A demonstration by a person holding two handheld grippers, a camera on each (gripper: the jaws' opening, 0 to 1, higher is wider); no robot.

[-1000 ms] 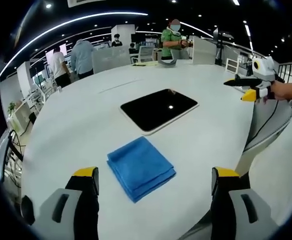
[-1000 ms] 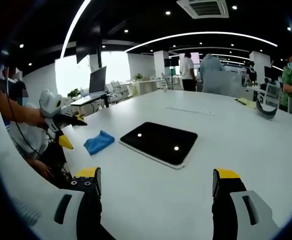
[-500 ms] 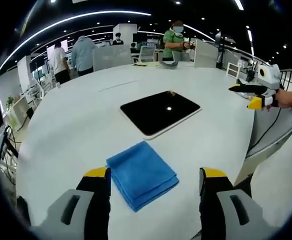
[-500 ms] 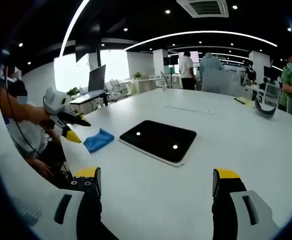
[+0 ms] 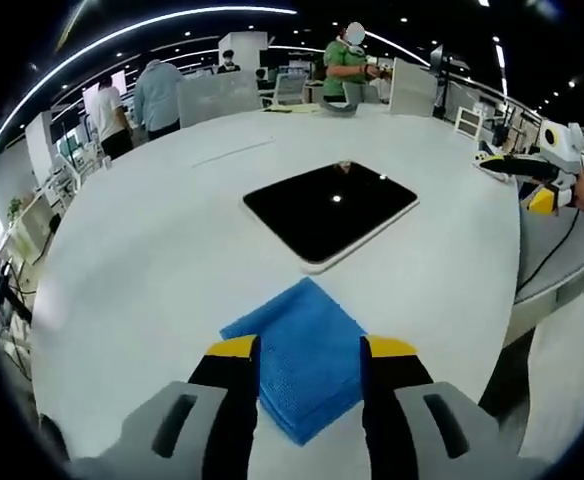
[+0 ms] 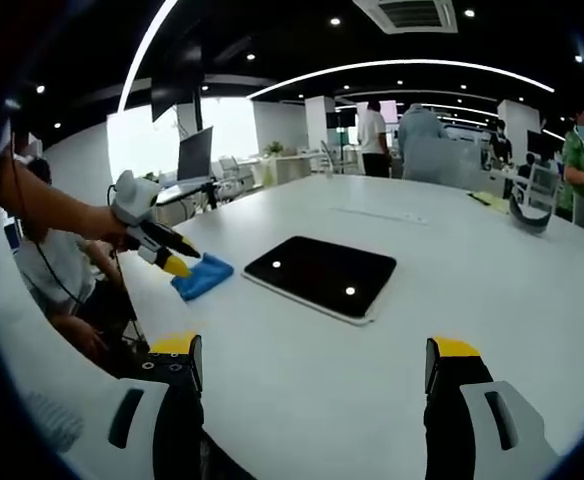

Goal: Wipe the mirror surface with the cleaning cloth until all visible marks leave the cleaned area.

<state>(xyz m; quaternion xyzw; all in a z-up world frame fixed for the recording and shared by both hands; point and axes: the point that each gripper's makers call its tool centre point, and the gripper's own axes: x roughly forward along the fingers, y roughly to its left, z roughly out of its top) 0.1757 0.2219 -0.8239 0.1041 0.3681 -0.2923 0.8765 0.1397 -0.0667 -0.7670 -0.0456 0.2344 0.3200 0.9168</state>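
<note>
Blue cloth (image 5: 307, 350) folded flat on white table (image 5: 152, 270), near the table's edge, just short of the mirror (image 5: 330, 209). Left gripper (image 5: 310, 352) down at the cloth, yellow-tipped jaws narrowed either side of its near part, a gap left between them; whether pinching yet, cannot tell. Same seen from right gripper view: left gripper (image 6: 177, 262) held by a hand (image 6: 109, 222), tips at the cloth (image 6: 203, 275). Mirror (image 6: 321, 273) dark, rounded rectangle, lying flat mid-table, reflecting two ceiling lights, apart from cloth; marks too small to tell. Right gripper (image 6: 312, 365) raised off the table, jaws spread wide, nothing between; also seen at right edge of left gripper view (image 5: 532, 180), beyond the table edge. Nothing between cloth and mirror. Far end of table: papers and a curved dark thing (image 6: 530, 218). People standing behind (image 5: 157, 92), monitor (image 6: 194, 158) on desk in background, seated person at left of right gripper view.
</note>
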